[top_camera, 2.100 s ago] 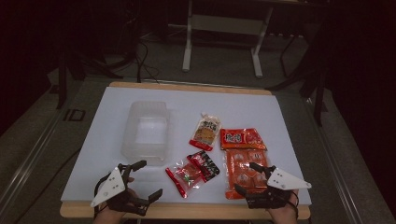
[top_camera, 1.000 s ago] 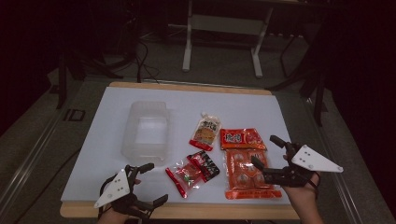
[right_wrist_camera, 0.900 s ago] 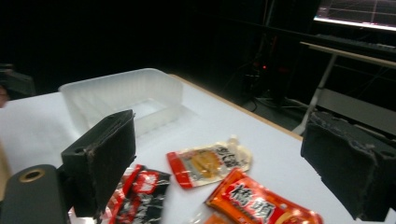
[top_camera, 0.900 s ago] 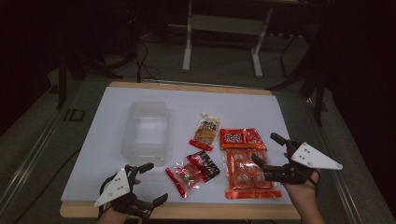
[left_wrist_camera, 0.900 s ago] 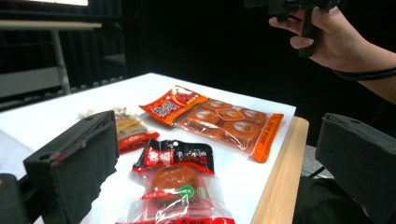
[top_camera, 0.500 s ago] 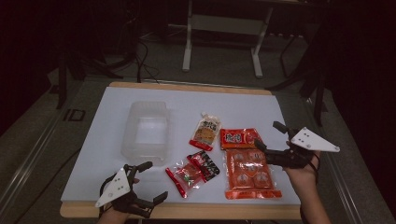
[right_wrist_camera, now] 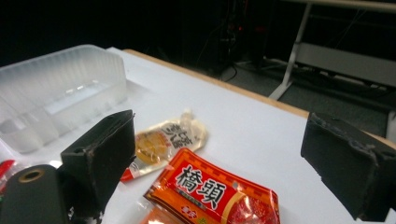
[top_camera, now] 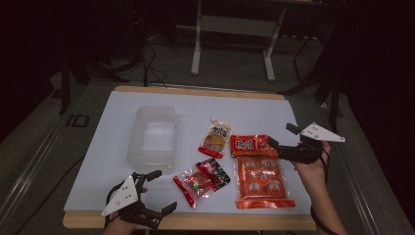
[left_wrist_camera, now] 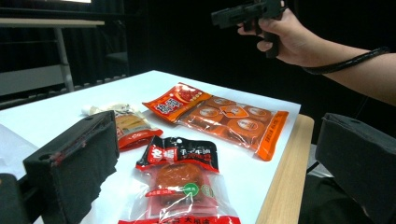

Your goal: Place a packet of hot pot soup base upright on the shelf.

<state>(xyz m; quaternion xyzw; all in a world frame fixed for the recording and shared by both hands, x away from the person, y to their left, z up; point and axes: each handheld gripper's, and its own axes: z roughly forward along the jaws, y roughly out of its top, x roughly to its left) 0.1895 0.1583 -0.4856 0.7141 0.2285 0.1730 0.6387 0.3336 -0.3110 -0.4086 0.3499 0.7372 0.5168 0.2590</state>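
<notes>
I count two grippers and five snack packets on the white table, plus one clear plastic tub.

Right gripper: I see it raised just above the table near the right edge, pointing left toward the small red packet. Its jaws stand wide apart with nothing between them. In the right gripper view that packet lies directly below and between the two jaws, and the beige spouted pouch sits just beyond it, with the tub farther off to the left.

Left gripper: I see it low at the near left corner of the table. Its jaws are also spread wide and hold nothing. In the left gripper view the nearest item between the jaws is one clear packet with a red filling.

Packet inventory, high view:
1. One beige spouted pouch, right of the tub.
2. One small red packet, just right of the pouch.
3. One large orange packet, touching the near edge of the small red one.
4. One dark-topped clear packet, centre front.
5. One clear packet with red filling, overlapping item 4 on its left.

The tub stands well apart from both grippers, on the left half of the table. I can see nothing inside it.
</notes>
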